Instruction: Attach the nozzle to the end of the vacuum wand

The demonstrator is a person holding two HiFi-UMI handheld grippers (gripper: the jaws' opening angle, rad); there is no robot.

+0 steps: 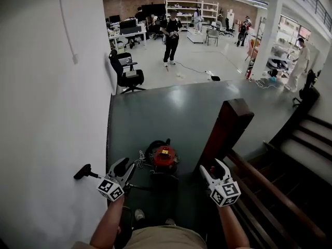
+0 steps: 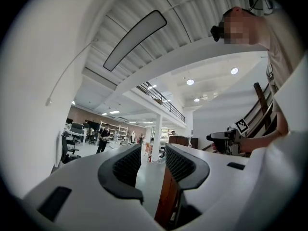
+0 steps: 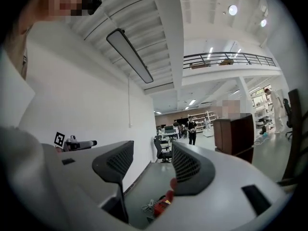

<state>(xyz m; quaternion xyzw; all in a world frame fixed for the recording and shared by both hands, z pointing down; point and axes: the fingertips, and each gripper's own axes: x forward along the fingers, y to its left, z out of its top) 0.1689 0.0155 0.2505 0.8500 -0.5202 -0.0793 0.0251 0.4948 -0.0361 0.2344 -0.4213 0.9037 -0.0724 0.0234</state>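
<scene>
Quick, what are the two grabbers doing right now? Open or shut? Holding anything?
Left gripper: open, nothing between its jaws.
Right gripper: open, nothing between its jaws.

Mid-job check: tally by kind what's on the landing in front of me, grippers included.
grippers: 2, the left gripper and the right gripper
vacuum canister: 1
black nozzle: 1
wooden stair post: 1
Total: 5

You have two grippers in view: left gripper [image 1: 122, 164], right gripper [image 1: 211, 166]. You also have one red vacuum canister [image 1: 164, 157], one black nozzle [image 1: 83, 171], one office chair [image 1: 126, 71] and one wooden post [image 1: 225, 131].
</scene>
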